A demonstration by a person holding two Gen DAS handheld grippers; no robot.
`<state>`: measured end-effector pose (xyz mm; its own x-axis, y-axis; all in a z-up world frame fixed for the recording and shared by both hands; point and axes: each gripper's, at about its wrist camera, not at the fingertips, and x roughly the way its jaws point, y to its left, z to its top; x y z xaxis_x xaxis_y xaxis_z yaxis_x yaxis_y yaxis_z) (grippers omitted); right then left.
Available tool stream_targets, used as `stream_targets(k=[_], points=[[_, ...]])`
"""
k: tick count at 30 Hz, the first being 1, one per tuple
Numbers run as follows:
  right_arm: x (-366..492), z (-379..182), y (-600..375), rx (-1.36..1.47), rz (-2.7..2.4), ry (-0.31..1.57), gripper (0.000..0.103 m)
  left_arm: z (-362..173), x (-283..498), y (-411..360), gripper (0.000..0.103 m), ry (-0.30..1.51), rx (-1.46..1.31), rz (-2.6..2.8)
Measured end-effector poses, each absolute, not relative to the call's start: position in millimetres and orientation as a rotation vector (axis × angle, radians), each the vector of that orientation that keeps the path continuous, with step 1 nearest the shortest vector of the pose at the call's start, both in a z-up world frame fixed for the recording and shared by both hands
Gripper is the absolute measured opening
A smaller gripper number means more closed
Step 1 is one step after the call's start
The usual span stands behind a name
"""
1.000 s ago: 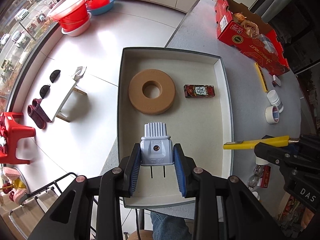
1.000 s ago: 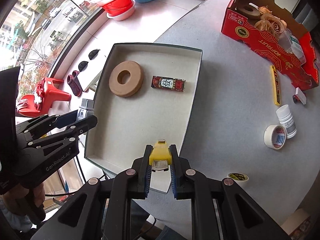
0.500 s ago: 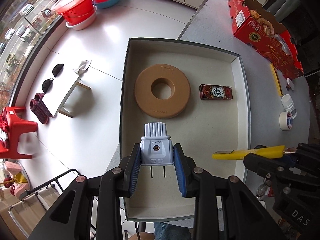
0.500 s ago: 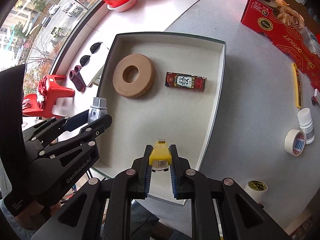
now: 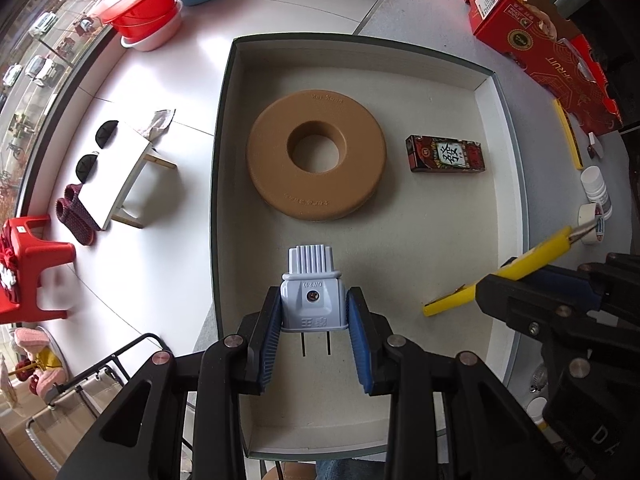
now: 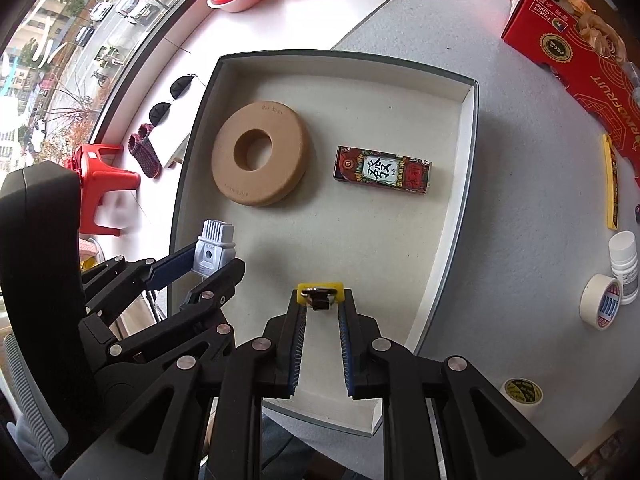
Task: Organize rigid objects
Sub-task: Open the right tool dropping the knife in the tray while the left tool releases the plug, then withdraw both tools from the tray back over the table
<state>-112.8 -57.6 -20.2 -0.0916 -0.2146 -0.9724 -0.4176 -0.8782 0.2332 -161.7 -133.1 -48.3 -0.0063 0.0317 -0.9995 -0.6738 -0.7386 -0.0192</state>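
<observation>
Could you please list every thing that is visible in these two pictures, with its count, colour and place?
tray: 1, beige inside, on grey table
ring: 1, tan, lying in tray, left part
small box: 1, red and black, in tray, right of ring
plug: 1, grey-blue, held above tray
utility knife: 1, yellow, held above tray
tape rolls: 2, white and black-yellow, on table
bottle: 1, white, by white tape
carton: 1, red, far table
left gripper: shut on plug
right gripper: shut on knife
</observation>
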Motion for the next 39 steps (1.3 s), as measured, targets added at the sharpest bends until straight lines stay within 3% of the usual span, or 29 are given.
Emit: stream_targets(k=[4,6,7,8,9,10,11,12,13,24,39], points=[[-116.0,-21.2,-59.0,-2.015,2.106,0.691,0.017,-50.2,-163.4,-129.9,0.035,0.662,-1.77,1.817],[-116.8,-21.1,-59.4,-2.014,2.102,0.694,0.017,-48.7,-162.8,-127.4,0.045,0.691,-1.752,1.837],[-117.6,-20.4,-59.0,-2.011,2.105,0.697,0.018,-47.3,-162.1,-125.7,0.064,0.708,-1.739,1.853],[-114.4,-17.6,-60.1,-2.007,2.112,0.697,0.025,-45.4,-161.5,-124.7,0.08,0.722,-1.724,1.872],[-114.4,-15.2,-60.2,-2.0,2.123,0.694,0.034,-43.4,-160.8,-123.9,0.081,0.712,-1.711,1.872],[-113.8,-11.9,-60.1,-1.98,2.135,0.682,0.061,-43.1,-161.6,-124.5,0.083,0.685,-1.716,1.873],[-111.9,-7.7,-56.1,-1.942,2.123,0.628,0.079,-44.5,-163.5,-125.2,0.088,0.671,-1.73,1.881],[-109.4,-3.2,-53.1,-1.904,2.129,0.603,0.085,-46.0,-164.8,-125.5,0.092,0.667,-1.735,1.893],[-106.8,1.1,-47.0,-1.875,2.144,0.611,0.087,-46.0,-167.2,-127.3,0.102,0.67,-1.732,1.905],[-58.6,12.7,-8.1,-1.808,2.038,0.795,0.087,-61.4,-162.8,-125.4,0.103,0.682,-1.76,1.862],[79.4,1.4,44.8,-1.613,1.774,1.077,0.087,-49.6,-97.4,-84.4,0.103,0.896,-1.621,1.677]])
